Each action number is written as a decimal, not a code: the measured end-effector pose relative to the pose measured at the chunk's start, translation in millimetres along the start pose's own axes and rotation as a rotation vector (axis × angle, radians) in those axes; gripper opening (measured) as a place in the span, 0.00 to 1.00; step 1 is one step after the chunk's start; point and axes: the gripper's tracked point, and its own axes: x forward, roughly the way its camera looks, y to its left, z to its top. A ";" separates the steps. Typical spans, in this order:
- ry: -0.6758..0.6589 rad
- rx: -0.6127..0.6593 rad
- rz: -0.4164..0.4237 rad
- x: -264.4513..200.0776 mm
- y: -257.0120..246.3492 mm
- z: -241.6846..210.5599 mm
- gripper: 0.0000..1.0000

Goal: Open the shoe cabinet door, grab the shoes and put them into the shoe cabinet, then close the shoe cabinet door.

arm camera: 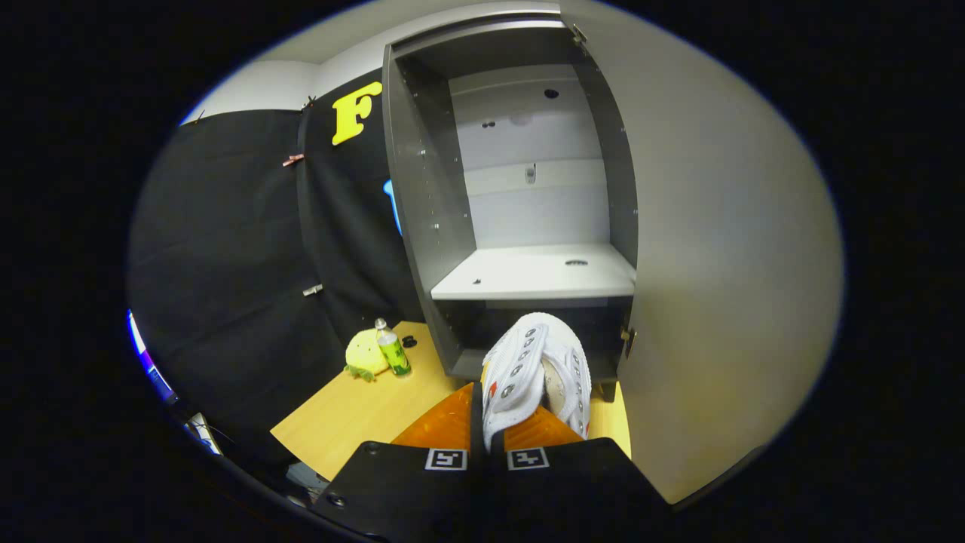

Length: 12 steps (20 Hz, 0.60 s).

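Observation:
A white lace-up shoe sits pinched by its side wall between my gripper's two fingers, toe pointing away toward the cabinet. The gripper is shut on it, held above the wooden table. Just beyond the shoe stands the grey shoe cabinet, its interior exposed with a pale shelf at mid height and a dark lower compartment under it. The cabinet door is swung wide open to the right of the shoe, its inner face pale.
Left of the cabinet, on the table, stand a green-labelled bottle and a yellow plush toy. The table's near left edge drops off beside the black cloth wall. The open door walls off the right side.

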 end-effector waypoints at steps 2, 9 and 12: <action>-0.058 -0.003 -0.014 11.8 1.8 33.6 0.04; -0.170 -0.025 -0.136 74.2 4.1 120.5 0.04; -0.192 -0.038 -0.189 106.8 0.0 149.3 0.04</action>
